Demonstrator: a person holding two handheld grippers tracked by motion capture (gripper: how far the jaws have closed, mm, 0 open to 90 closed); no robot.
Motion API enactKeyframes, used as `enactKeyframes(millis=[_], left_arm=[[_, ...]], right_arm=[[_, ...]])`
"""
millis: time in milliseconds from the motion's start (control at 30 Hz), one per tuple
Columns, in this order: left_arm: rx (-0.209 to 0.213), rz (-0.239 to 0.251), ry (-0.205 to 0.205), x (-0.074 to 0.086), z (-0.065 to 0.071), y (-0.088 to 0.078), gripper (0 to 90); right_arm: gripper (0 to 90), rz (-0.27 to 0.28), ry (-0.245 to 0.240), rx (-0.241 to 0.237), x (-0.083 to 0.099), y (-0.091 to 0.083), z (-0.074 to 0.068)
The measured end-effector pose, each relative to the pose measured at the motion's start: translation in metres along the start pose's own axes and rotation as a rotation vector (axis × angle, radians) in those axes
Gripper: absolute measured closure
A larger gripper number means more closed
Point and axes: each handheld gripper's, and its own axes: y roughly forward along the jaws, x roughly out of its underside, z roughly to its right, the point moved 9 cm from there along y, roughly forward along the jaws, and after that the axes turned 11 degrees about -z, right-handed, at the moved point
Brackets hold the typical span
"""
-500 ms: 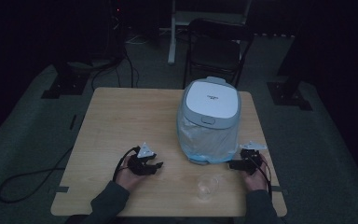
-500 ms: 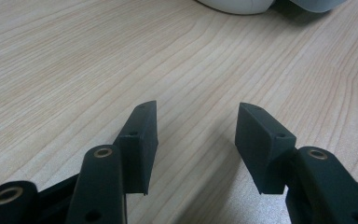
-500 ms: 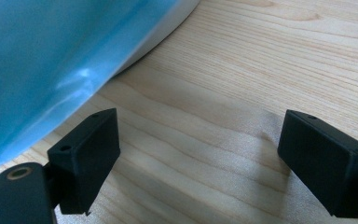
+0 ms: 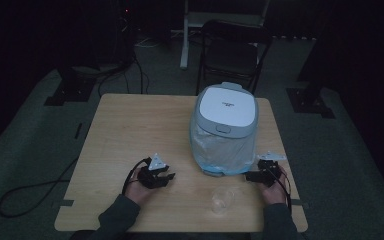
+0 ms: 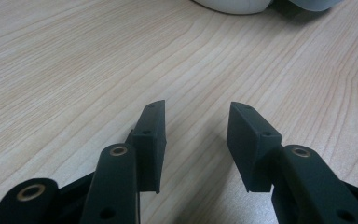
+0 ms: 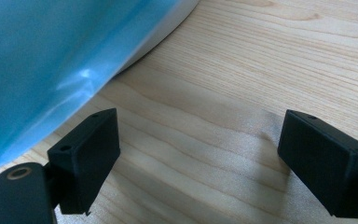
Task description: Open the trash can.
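Note:
A white bin (image 4: 225,127) with a grey-rimmed lid and a blue bag liner stands on the right half of the wooden table (image 4: 130,130). My left gripper (image 4: 169,176) rests low over the table, left of the bin. It is open with nothing between its jaws (image 5: 196,112), and the bin's white base (image 5: 233,4) lies ahead of it. My right gripper (image 4: 249,176) sits at the bin's front right corner, pointing left. It is open and empty (image 6: 198,126), with the blue bag (image 6: 51,56) close on its left side.
A clear plastic cup (image 4: 222,200) lies on the table near the front edge, between the two hands. A black chair (image 4: 232,50) stands behind the table. A cable (image 4: 35,192) trails off the left side onto the floor.

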Motion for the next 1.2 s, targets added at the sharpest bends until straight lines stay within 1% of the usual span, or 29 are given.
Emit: enactKeyframes(millis=[100, 167, 300, 367, 400, 433, 567, 633, 700, 800, 867, 900, 1000, 1033, 1100, 1133, 1200], left_arm=[[0.030, -0.016, -0.010, -0.001, 0.003, -0.001, 63.1], [0.036, -0.018, -0.003, -0.003, 0.006, -0.002, 66.4], [0.058, -0.004, 0.013, -0.010, 0.011, -0.006, 75.1], [0.057, -0.007, 0.019, -0.012, 0.012, -0.007, 80.0], [0.047, -0.013, 0.032, -0.014, 0.012, -0.007, 82.5], [0.055, -0.004, 0.048, -0.020, 0.015, -0.008, 84.0], [0.070, 0.005, 0.081, -0.029, 0.022, -0.008, 89.4], [0.072, -0.006, 0.088, -0.030, 0.024, -0.006, 90.0], [0.083, -0.008, 0.095, -0.033, 0.027, -0.006, 90.0], [0.089, -0.004, 0.114, -0.040, 0.032, -0.005, 90.0], [0.094, -0.002, 0.119, -0.041, 0.033, -0.004, 90.0], [0.097, 0.001, 0.133, -0.046, 0.036, -0.003, 90.0], [0.105, 0.015, 0.150, -0.053, 0.041, -0.001, 90.0], [0.102, 0.014, 0.155, -0.055, 0.042, -0.001, 90.0], [0.112, 0.021, 0.158, -0.059, 0.046, 0.000, 90.0], [0.107, 0.015, 0.170, -0.061, 0.048, 0.001, 90.0], [0.115, 0.018, 0.181, -0.065, 0.053, 0.003, 90.0]], right_arm=[[12.0, 0.000, 0.001, 0.001, 0.000, 0.000, 0.000], [12.0, -0.001, 0.001, 0.001, 0.000, 0.000, 0.000], [12.0, -0.001, 0.002, 0.002, 0.000, 0.000, 0.000], [12.0, -0.001, 0.002, 0.002, 0.000, 0.000, 0.000], [12.0, 0.000, 0.003, 0.002, 0.000, 0.000, 0.000], [12.0, 0.001, 0.003, 0.002, 0.000, 0.000, 0.000], [12.0, 0.000, 0.003, 0.002, 0.000, 0.000, 0.000], [12.0, 0.000, 0.003, 0.002, 0.000, 0.000, 0.000], [12.0, 0.000, 0.003, 0.003, 0.000, 0.000, 0.000], [12.0, 0.000, 0.003, 0.003, 0.000, 0.000, 0.000], [12.0, 0.000, 0.003, 0.003, 0.000, 0.000, 0.000], [12.0, 0.000, 0.003, 0.003, 0.000, 0.000, 0.000], [12.0, 0.000, 0.004, 0.003, 0.000, 0.000, 0.000], [12.0, 0.000, 0.004, 0.003, 0.000, 0.000, 0.000], [12.0, 0.000, 0.004, 0.003, 0.000, 0.000, 0.000], [12.0, 0.000, 0.004, 0.003, 0.000, 0.000, 0.000], [12.0, 0.000, 0.004, 0.003, 0.000, 0.000, 0.000]])
